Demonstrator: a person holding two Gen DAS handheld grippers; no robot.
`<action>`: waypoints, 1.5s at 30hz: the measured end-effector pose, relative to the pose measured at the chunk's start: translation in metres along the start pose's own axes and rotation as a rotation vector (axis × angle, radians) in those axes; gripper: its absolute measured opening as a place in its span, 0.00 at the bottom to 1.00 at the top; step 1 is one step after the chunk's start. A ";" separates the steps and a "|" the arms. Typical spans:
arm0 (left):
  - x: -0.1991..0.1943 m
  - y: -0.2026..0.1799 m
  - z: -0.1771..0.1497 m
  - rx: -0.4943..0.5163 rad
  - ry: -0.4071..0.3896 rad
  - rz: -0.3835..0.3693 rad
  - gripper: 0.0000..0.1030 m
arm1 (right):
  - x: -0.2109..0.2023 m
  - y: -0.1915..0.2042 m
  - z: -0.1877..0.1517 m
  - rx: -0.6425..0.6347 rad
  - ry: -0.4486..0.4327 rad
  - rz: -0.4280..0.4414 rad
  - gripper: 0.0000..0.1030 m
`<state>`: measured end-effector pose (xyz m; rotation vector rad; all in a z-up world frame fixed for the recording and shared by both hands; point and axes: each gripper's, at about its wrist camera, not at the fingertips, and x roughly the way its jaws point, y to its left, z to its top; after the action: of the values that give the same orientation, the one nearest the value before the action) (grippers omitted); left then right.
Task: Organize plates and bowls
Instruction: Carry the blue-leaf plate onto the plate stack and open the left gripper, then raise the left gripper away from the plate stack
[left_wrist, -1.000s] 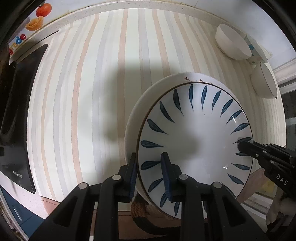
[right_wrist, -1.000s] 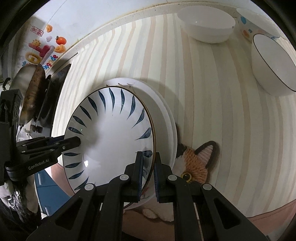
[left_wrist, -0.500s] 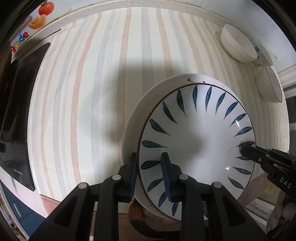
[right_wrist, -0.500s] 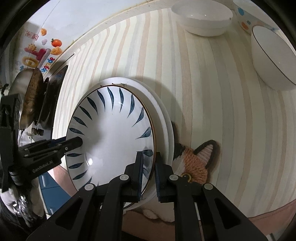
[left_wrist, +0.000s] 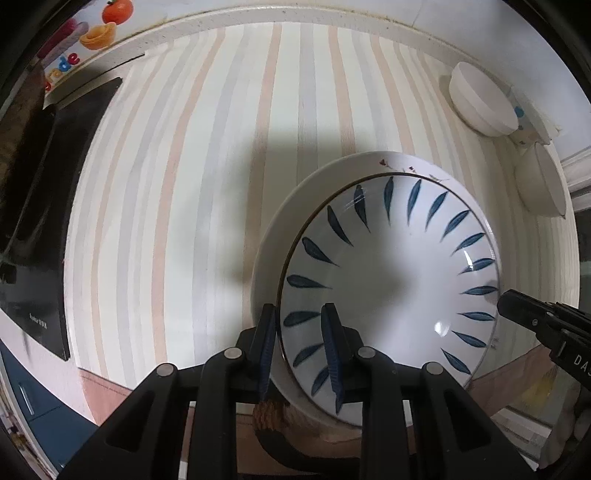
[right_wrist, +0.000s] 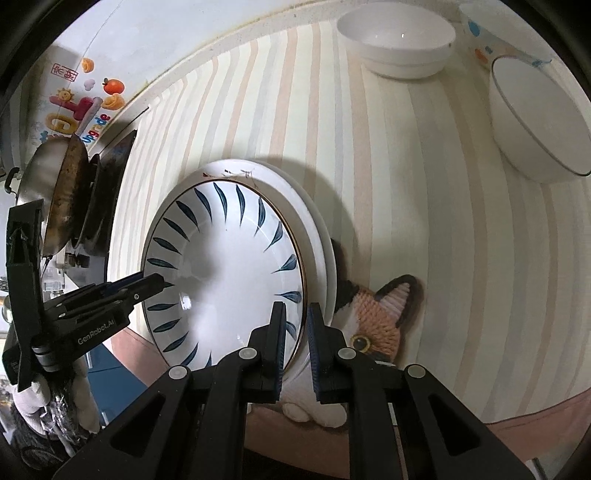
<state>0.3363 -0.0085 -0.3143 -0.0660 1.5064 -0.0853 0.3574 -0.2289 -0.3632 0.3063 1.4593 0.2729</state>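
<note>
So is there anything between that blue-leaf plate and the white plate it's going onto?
Nothing visible. The blue-leaf plate sits over the white plate, whose bare rim shows around it. The left gripper and right gripper each straddle its rim on opposite sides. Both bowls stand well apart near the wall.
</note>
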 end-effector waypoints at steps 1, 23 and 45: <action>-0.005 0.000 -0.003 0.000 -0.005 -0.006 0.22 | -0.003 0.002 -0.001 -0.006 -0.004 -0.004 0.14; -0.178 -0.010 -0.094 0.099 -0.306 0.002 0.65 | -0.155 0.103 -0.104 -0.067 -0.285 -0.148 0.77; -0.228 -0.011 -0.160 0.080 -0.420 0.001 0.86 | -0.221 0.128 -0.190 -0.053 -0.416 -0.169 0.90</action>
<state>0.1618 0.0040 -0.0967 -0.0172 1.0820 -0.1227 0.1480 -0.1828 -0.1275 0.1815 1.0576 0.1016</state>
